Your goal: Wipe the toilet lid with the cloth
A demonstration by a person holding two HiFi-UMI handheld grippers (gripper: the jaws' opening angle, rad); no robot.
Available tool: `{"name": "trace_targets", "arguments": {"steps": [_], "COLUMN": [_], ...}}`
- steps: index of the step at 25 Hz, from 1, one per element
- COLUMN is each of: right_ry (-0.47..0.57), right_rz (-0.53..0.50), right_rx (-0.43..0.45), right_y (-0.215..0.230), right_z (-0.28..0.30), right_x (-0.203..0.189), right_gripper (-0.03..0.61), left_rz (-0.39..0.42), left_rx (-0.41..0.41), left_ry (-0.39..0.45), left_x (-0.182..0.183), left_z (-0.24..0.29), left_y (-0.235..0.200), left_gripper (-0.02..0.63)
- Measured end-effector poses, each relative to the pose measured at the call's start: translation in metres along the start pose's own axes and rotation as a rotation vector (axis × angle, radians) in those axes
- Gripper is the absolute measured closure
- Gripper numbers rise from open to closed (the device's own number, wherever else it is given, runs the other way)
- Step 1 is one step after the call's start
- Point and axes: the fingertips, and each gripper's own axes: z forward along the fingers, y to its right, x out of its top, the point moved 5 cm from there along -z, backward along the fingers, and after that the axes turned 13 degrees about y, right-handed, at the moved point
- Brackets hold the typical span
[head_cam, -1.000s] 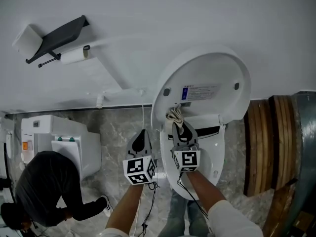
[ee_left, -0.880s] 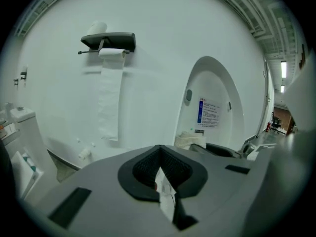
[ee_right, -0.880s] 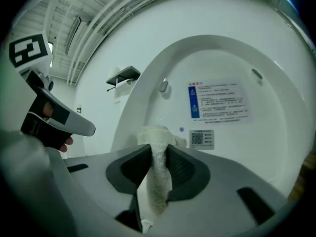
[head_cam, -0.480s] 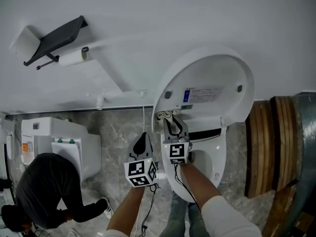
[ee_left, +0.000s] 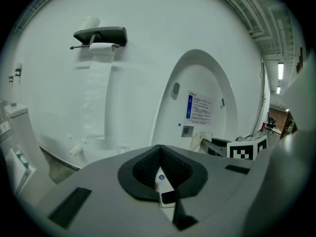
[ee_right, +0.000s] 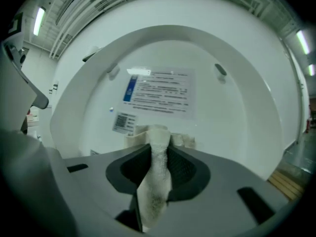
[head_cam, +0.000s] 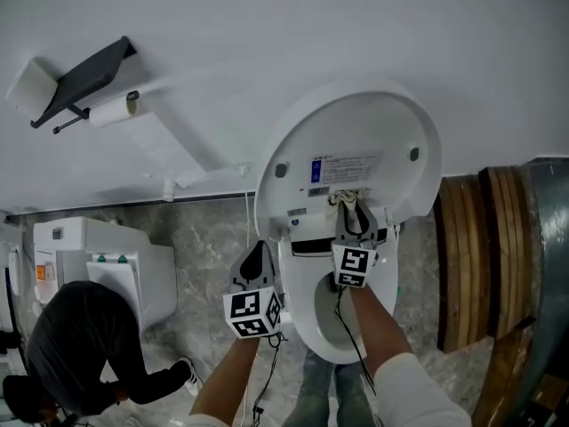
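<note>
The white toilet lid (head_cam: 356, 140) stands raised against the wall, with a printed label (head_cam: 342, 167) on its inner face. My right gripper (head_cam: 352, 210) is shut on a cream cloth (head_cam: 347, 197), and the cloth presses on the lid's lower part just below the label. In the right gripper view the cloth (ee_right: 157, 167) runs between the jaws toward the lid (ee_right: 237, 107). My left gripper (head_cam: 253, 258) hangs shut and empty left of the bowl (head_cam: 324, 318). The left gripper view shows the lid (ee_left: 197, 98) ahead at the right.
A toilet-roll holder with a dark shelf (head_cam: 84, 83) hangs on the wall at the upper left. A white unit (head_cam: 89, 256) stands at the left, with a crouching person (head_cam: 80, 345) in front of it. Wooden planks (head_cam: 480, 256) lean at the right.
My right gripper has carried the cloth from the lid's lower left edge rightward to under the label. The left gripper has barely shifted.
</note>
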Motion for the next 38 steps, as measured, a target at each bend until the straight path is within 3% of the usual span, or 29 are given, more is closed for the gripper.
{"name": "trace_targets", "arguments": {"steps": [6,12,20,24,27,31,35,38], "right_ry": [-0.038,-0.07,-0.1,-0.058,-0.003,0.017,0.002,0.011], "right_rz": [0.03,0.055,0.019,0.007,0.048,0.127,0.227,0.297], "right_rx": [-0.215,-0.345,-0.317,-0.29,-0.251,-0.145,-0.069,-0.052], "right_y": [0.079,0.126,0.128,0.125,0.116,0.098,0.088,0.086], "right_z": [-0.012,-0.02,-0.02,-0.028,-0.048,-0.1,-0.161,-0.192], "right_x": [-0.025,-0.035,-0.032,-0.011,0.017,0.062,0.114,0.152], "right_gripper": [0.48,0.479,0.48,0.48,0.48,0.48,0.48,0.48], "left_rz": [0.006,0.024,0.023,0.022,-0.009,-0.025,0.084,0.166], "left_rx": [-0.028,-0.044,-0.039,-0.032,-0.043,-0.184,-0.332,-0.412], "left_ry": [-0.012,-0.011,-0.009,0.007,0.087,0.207,0.237,0.197], "left_x": [-0.004,-0.002,-0.002,0.004,0.028,0.089,0.158,0.199], "left_z": [0.002,0.0,-0.007,-0.012,-0.017,-0.012,0.012,0.051], "left_y": [0.016,0.023,0.025,0.028,0.032,0.048,0.058,0.058], "left_gripper": [0.603,0.603,0.603,0.603,0.603,0.591,0.396,0.347]}}
